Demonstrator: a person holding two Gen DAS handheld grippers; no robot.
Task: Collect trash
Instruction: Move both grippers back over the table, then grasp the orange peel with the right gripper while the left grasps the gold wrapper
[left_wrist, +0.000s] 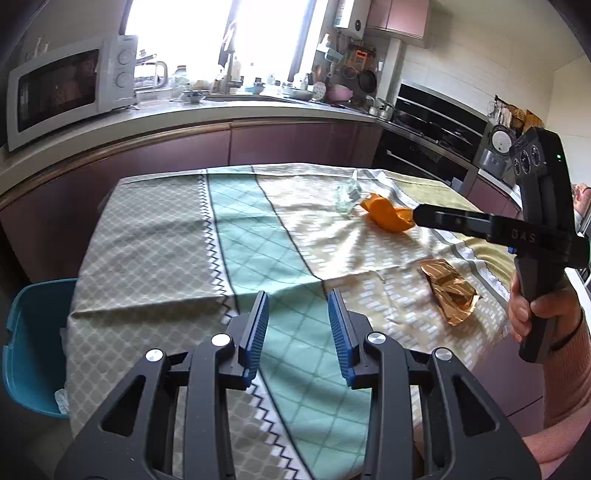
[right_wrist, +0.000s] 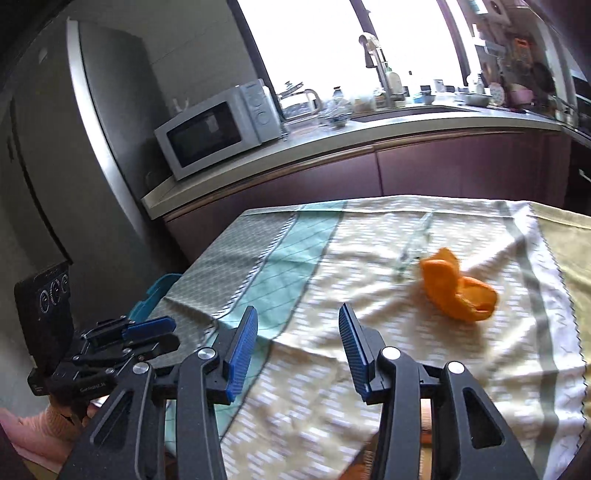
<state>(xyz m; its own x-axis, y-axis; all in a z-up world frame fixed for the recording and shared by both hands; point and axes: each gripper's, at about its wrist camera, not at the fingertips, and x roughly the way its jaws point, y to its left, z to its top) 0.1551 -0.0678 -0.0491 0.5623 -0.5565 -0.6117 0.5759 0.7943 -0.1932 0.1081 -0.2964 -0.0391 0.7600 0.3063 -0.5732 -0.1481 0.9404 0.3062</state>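
An orange peel lies on the patterned tablecloth, with a crumpled clear plastic wrapper just behind it. A bronze foil wrapper lies nearer the right edge. My left gripper hovers open over the cloth's green stripe, with nothing between its blue pads. My right gripper is open and empty too, short of the peel. In the left wrist view its tip reaches in from the right, close to the peel.
A teal bin stands on the floor by the table's left side. A curved kitchen counter with a microwave and a sink runs behind the table. A hand in a pink sleeve grips the right gripper's handle.
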